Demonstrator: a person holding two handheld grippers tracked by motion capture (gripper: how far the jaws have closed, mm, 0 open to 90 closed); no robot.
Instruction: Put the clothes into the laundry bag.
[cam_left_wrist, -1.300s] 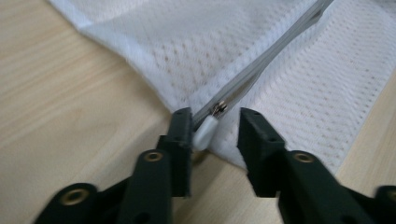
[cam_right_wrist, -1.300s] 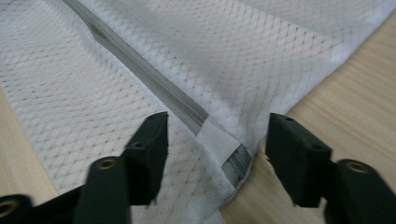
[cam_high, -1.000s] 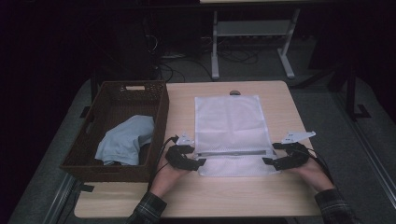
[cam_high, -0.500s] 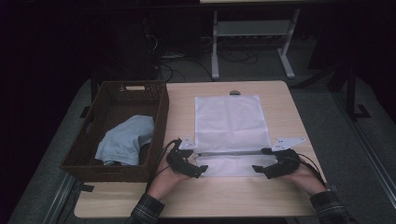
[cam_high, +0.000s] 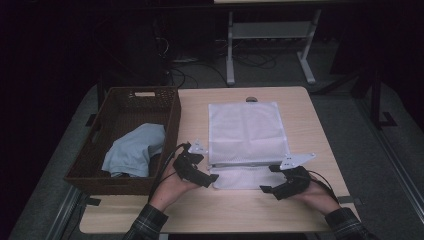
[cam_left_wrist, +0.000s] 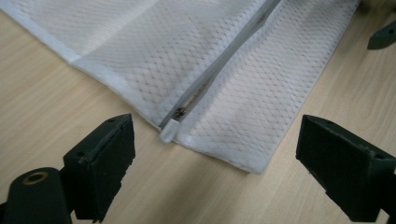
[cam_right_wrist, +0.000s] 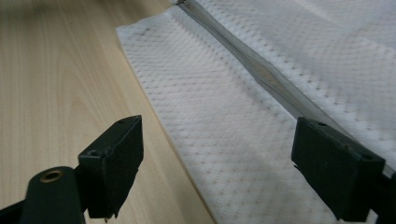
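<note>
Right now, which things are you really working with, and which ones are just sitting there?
In the job:
- white mesh bag, flat on the table
- its zipper
- left gripper, jaws open, just been opening, nothing between them
- right gripper, jaws open

Just lying about:
- brown basket
- light blue cloth inside it
- table

The table (cam_high: 320, 125) surface is bare wood right of the mesh bag (cam_high: 247, 132) and along the near edge, giving level passage there. The wicker basket (cam_high: 165, 125) stands at the left edge, its right wall close beside the bag and the left gripper (cam_high: 212, 181); a folded blue cloth (cam_high: 135, 150) lies inside. Between basket wall and bag, only a narrow strip of table remains.
</note>
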